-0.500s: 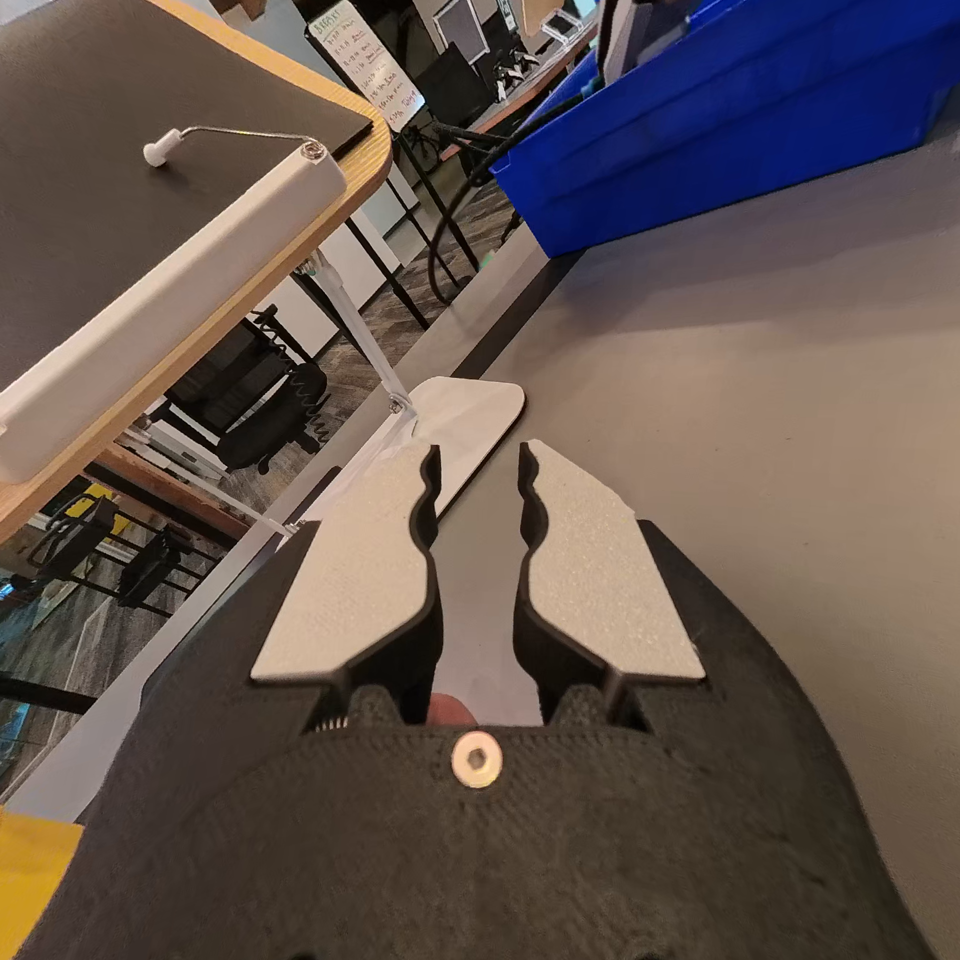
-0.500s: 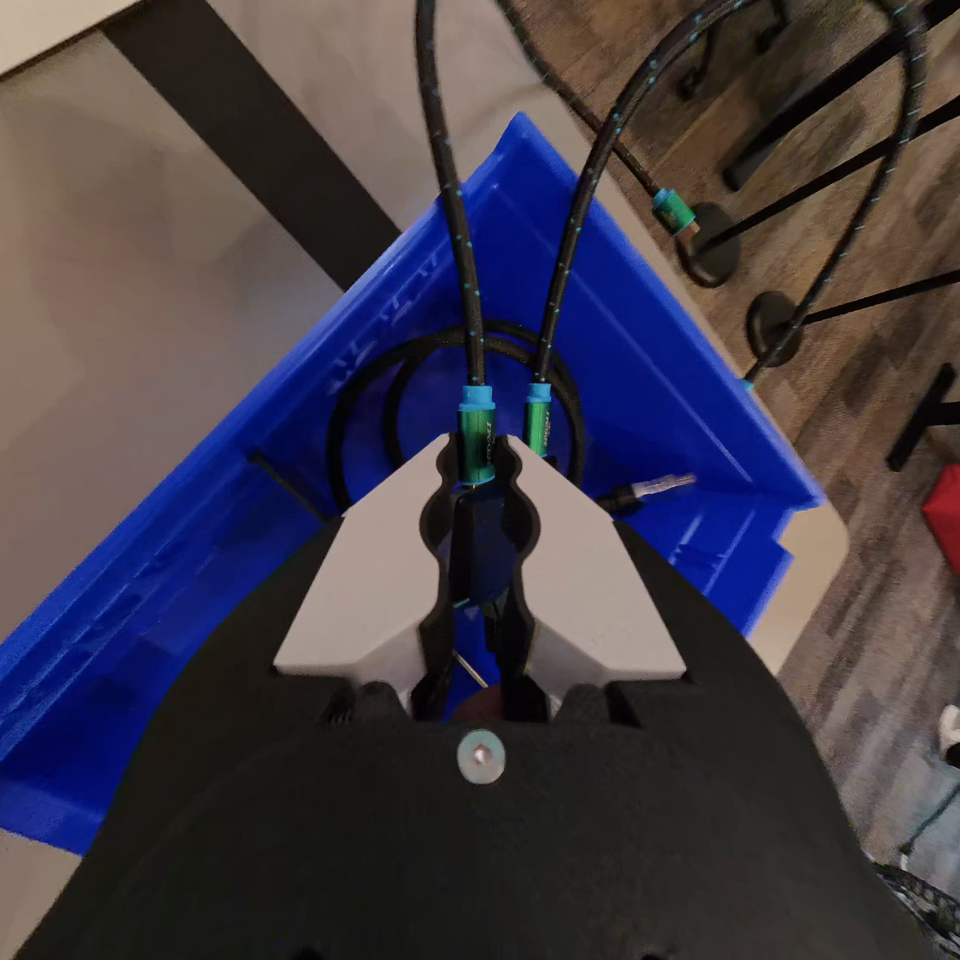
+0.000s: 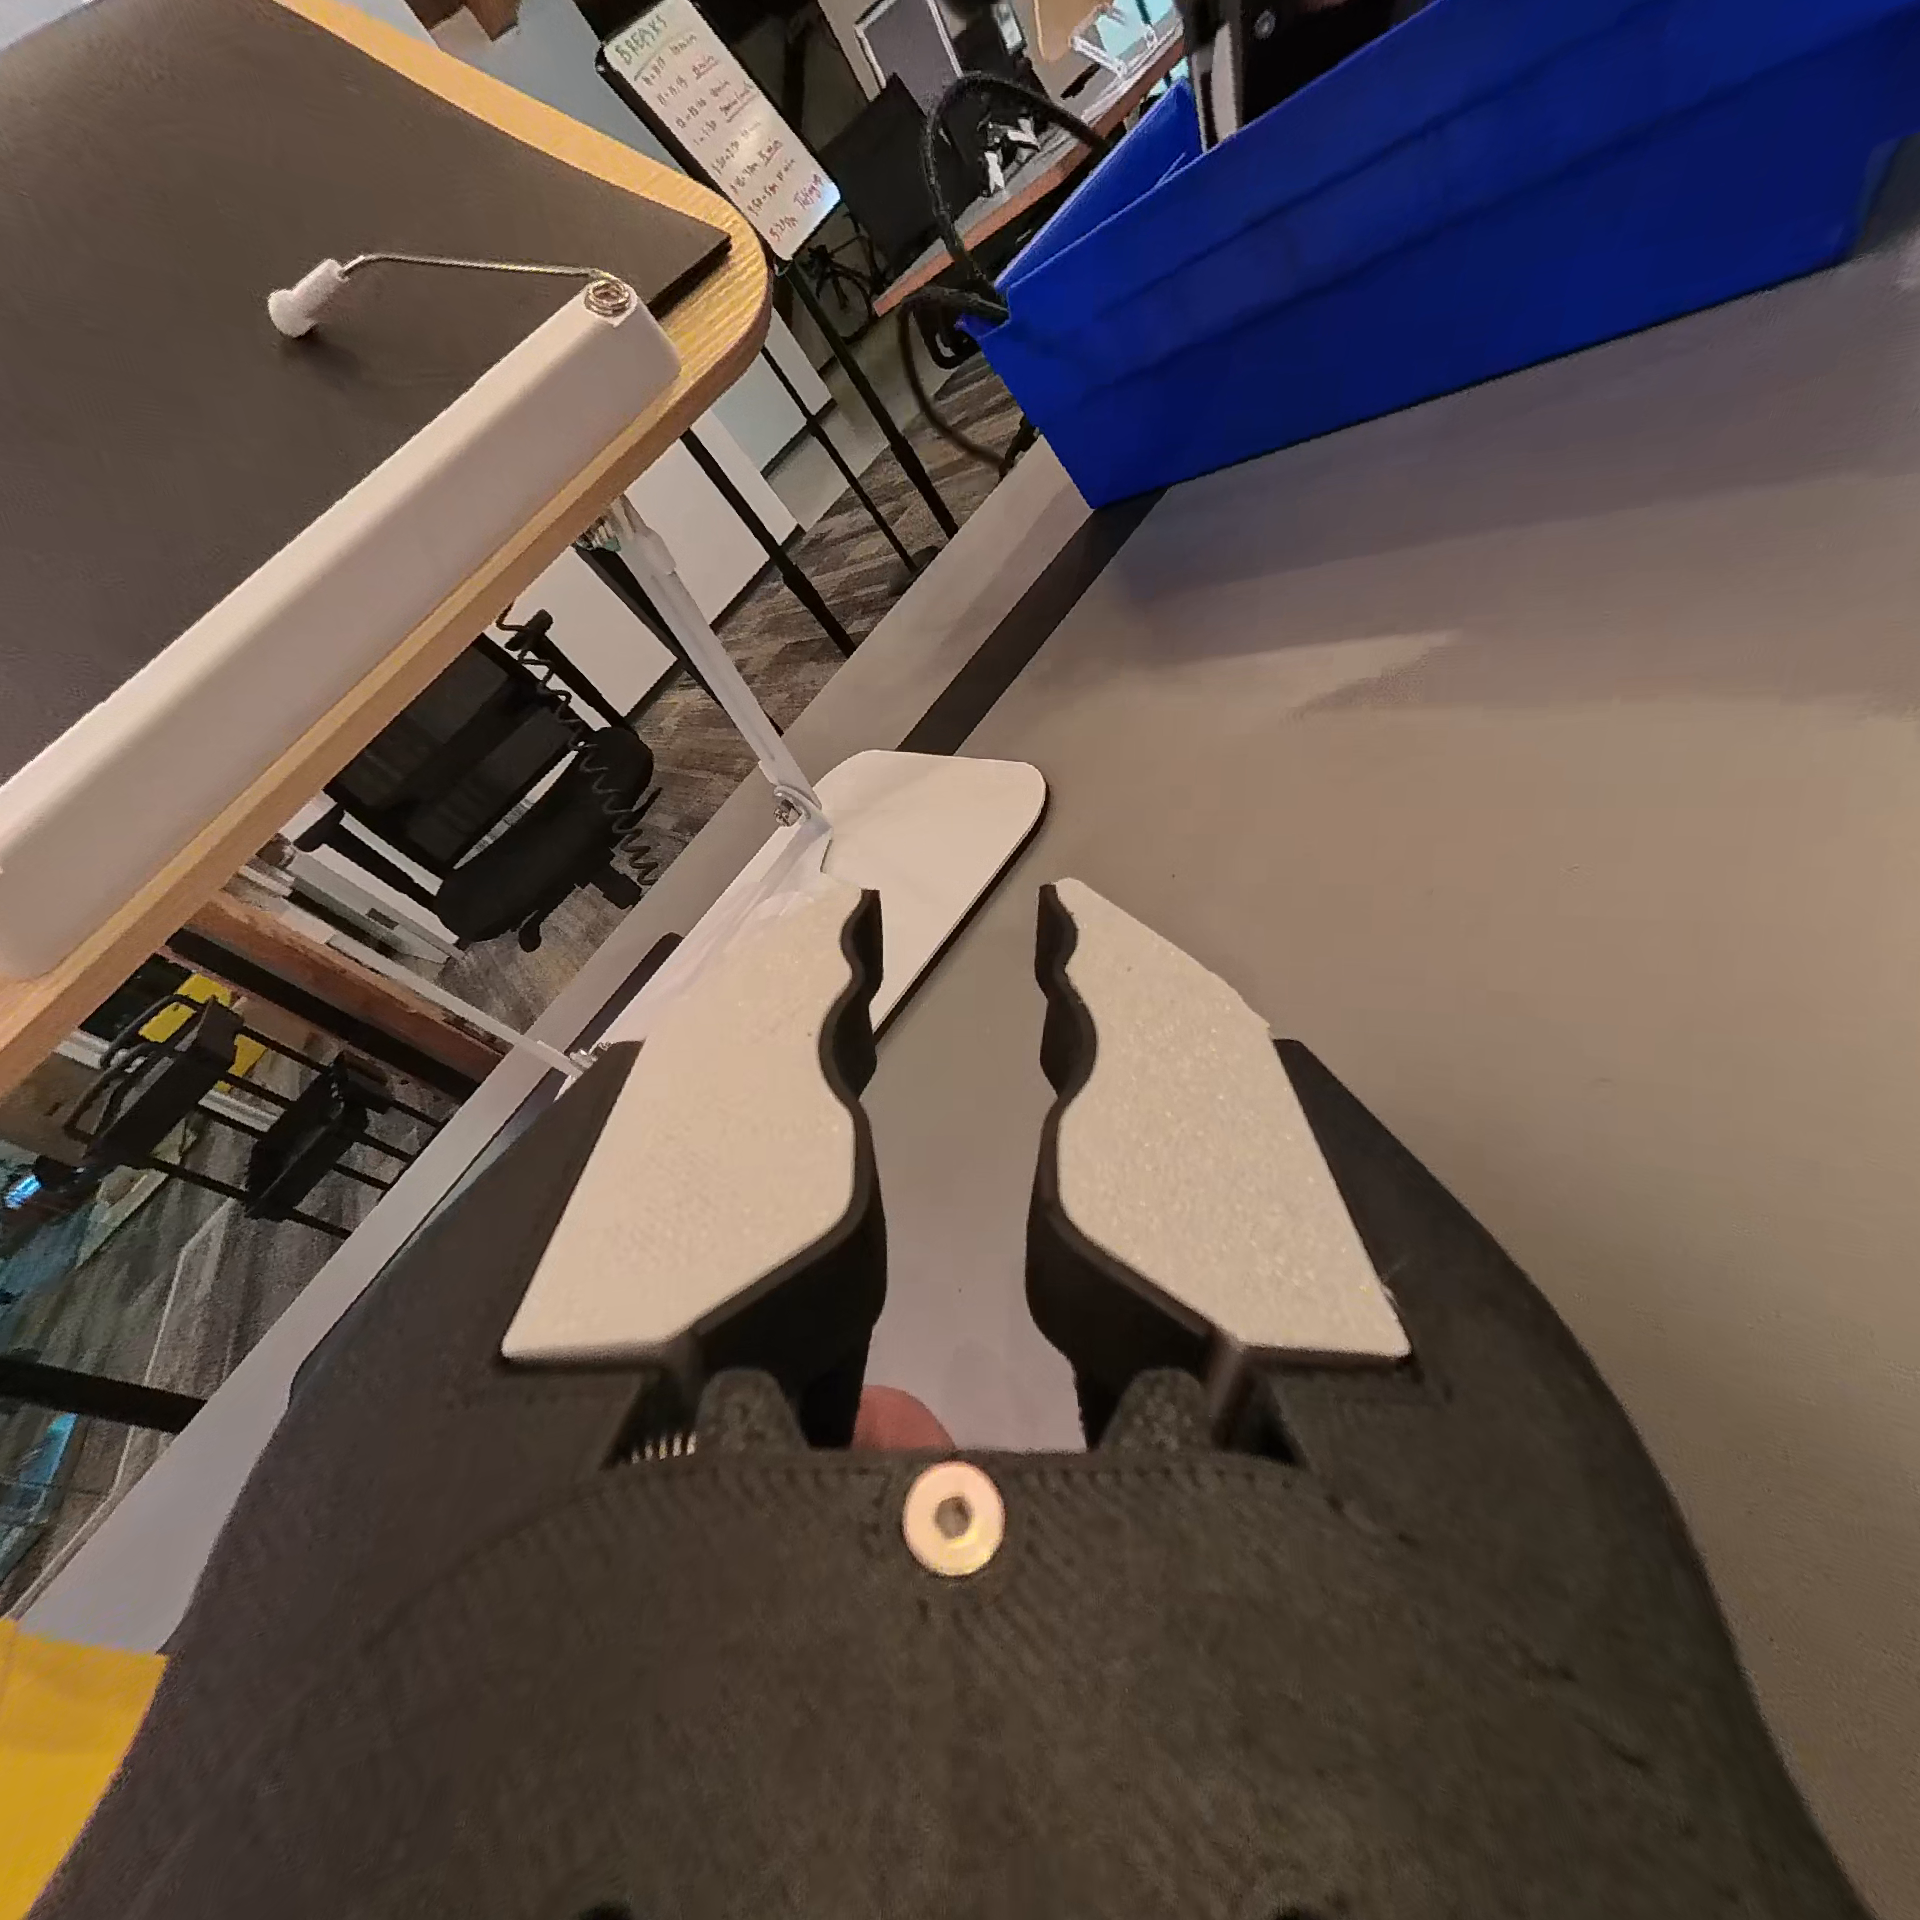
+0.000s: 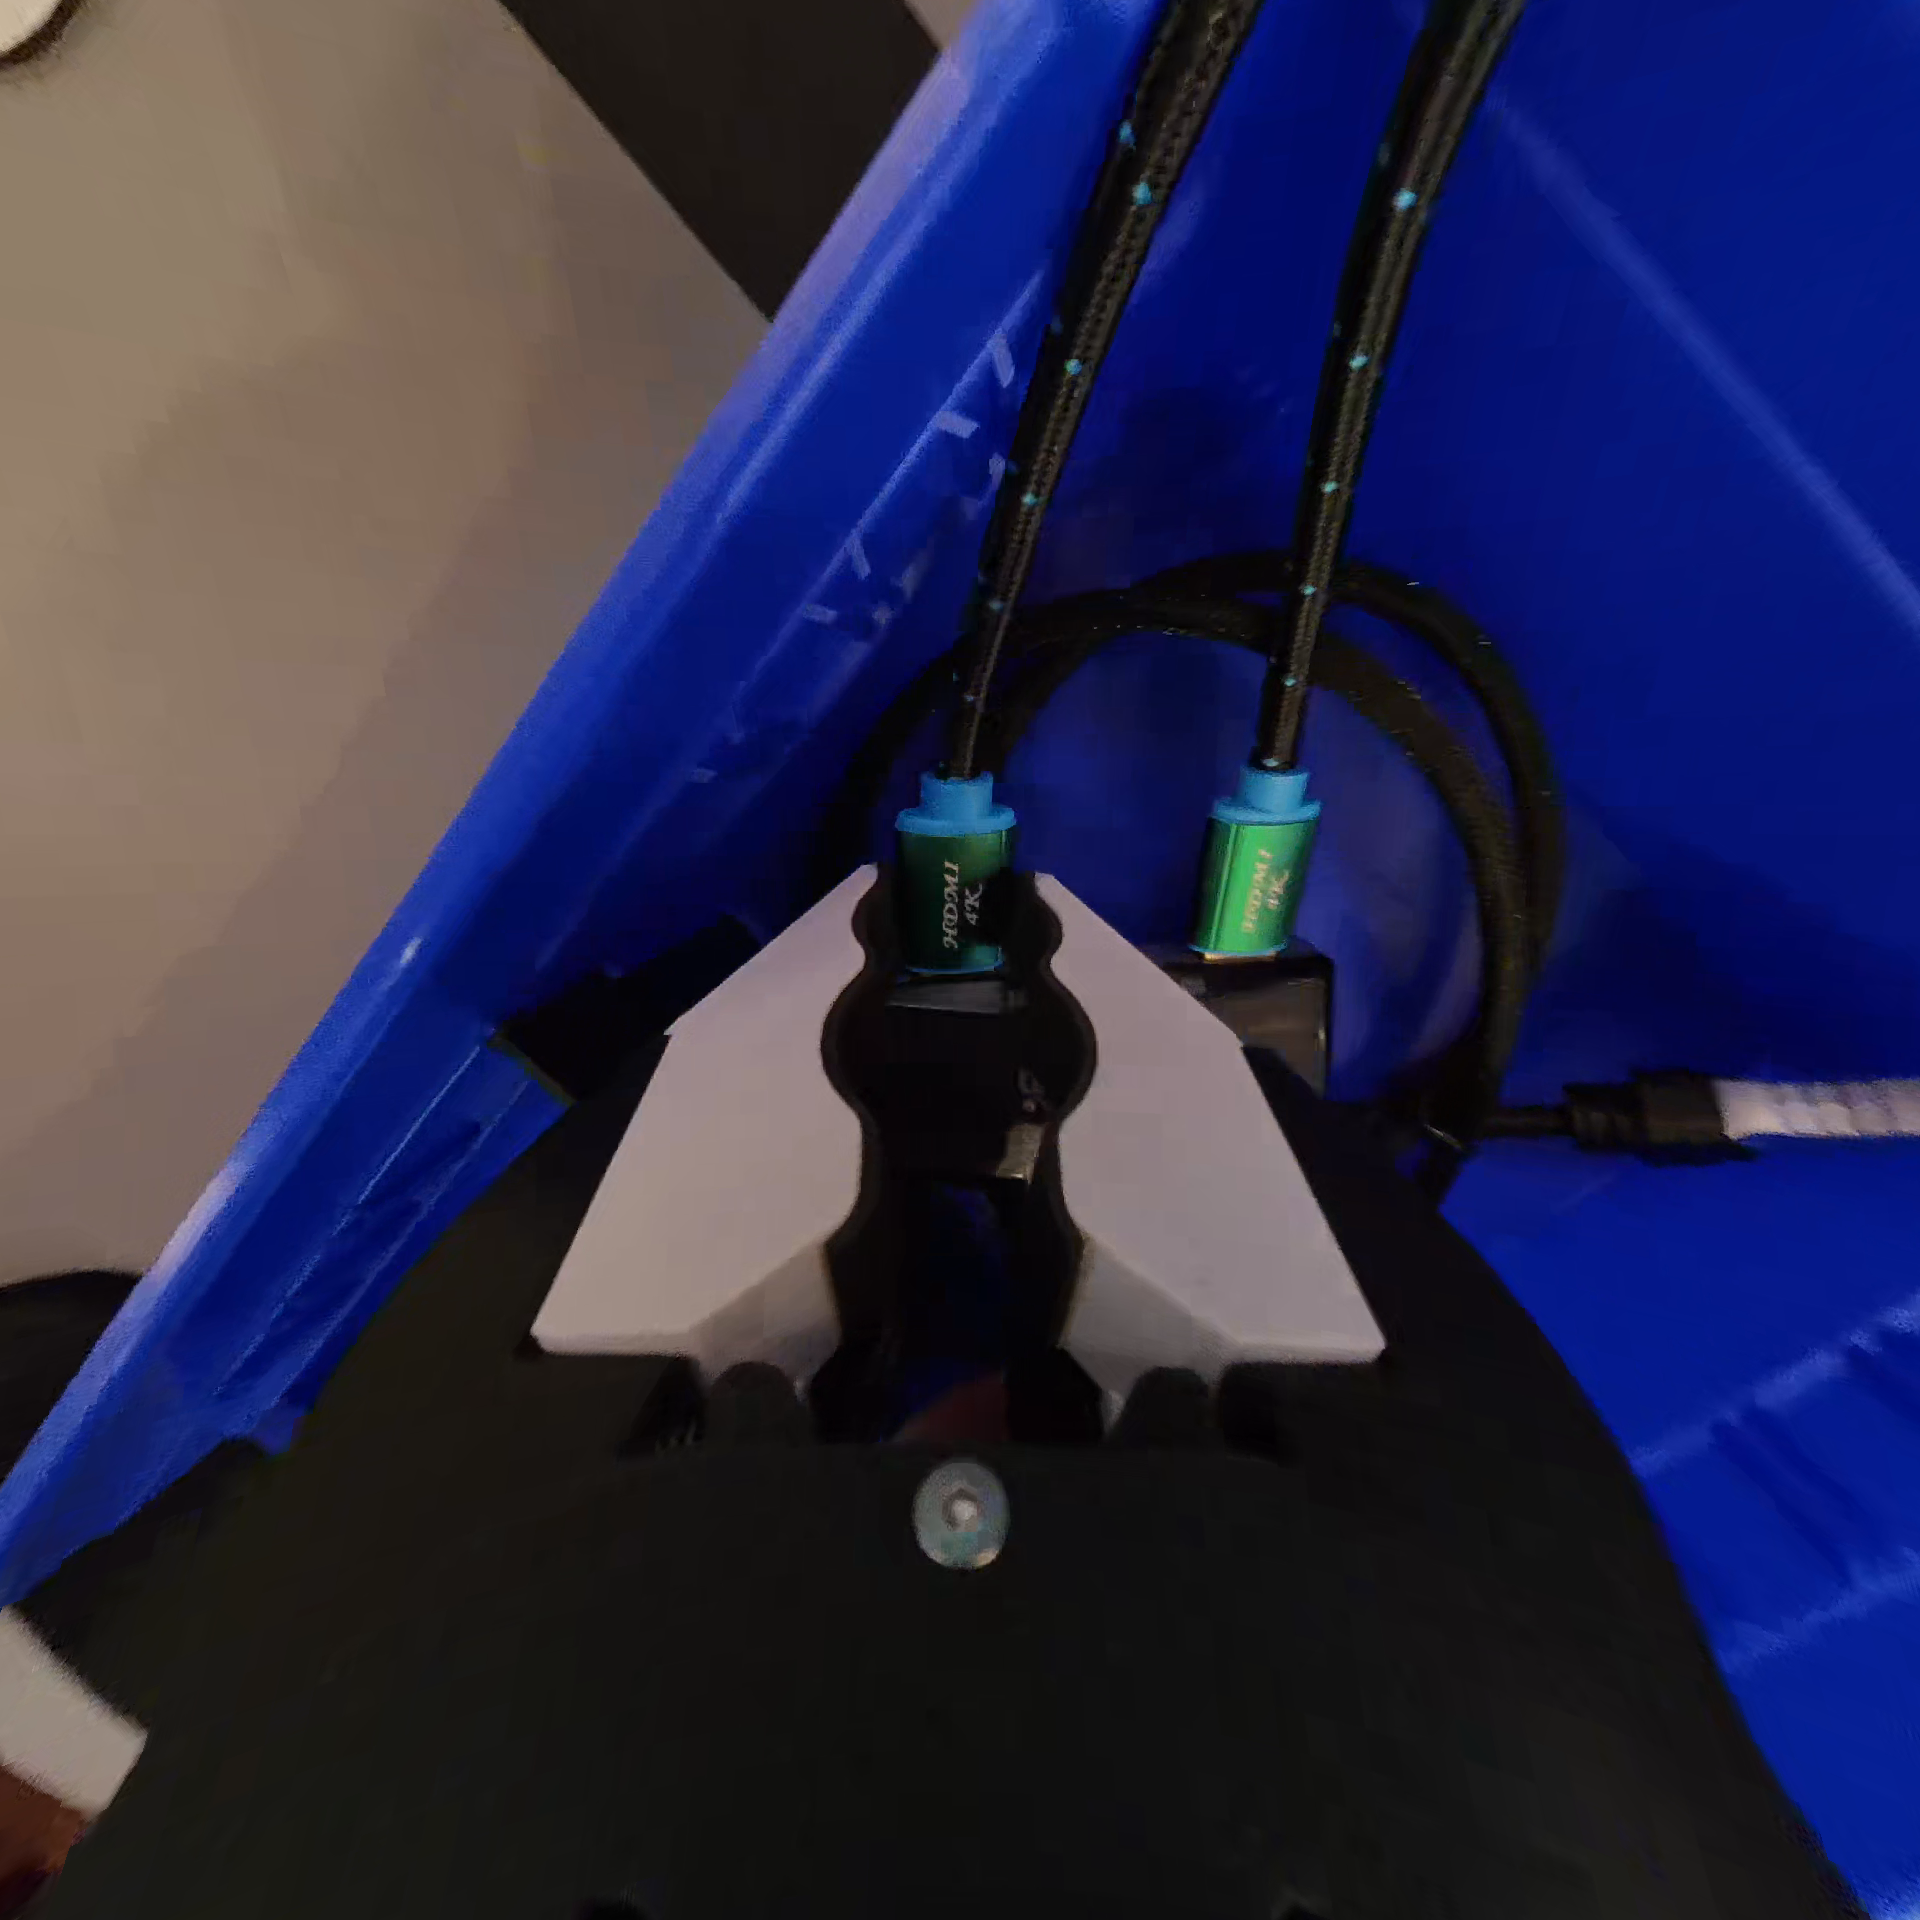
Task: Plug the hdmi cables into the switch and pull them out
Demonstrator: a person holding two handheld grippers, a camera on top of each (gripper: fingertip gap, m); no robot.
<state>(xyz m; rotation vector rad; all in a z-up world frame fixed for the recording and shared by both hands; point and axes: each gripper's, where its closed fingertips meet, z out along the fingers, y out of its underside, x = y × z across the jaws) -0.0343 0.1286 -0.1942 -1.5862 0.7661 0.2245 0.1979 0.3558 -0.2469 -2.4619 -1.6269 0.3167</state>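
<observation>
Over the grey table [image 3: 1455,935], near its left edge, the left gripper [image 3: 956,925] is held with its jaws parted and nothing between them. A white flat stand base [image 3: 935,821] lies just ahead of its fingertips, and a blue plastic bin [image 3: 1403,291] sits at the far edge. Inside that blue bin [image 4: 675,675], the right gripper [image 4: 956,894] is seen clenched on a small black HDMI switch [image 4: 1273,1003]. Two green-plugged braided HDMI cables [image 4: 956,894] [image 4: 1252,883] are plugged into it, side by side.
</observation>
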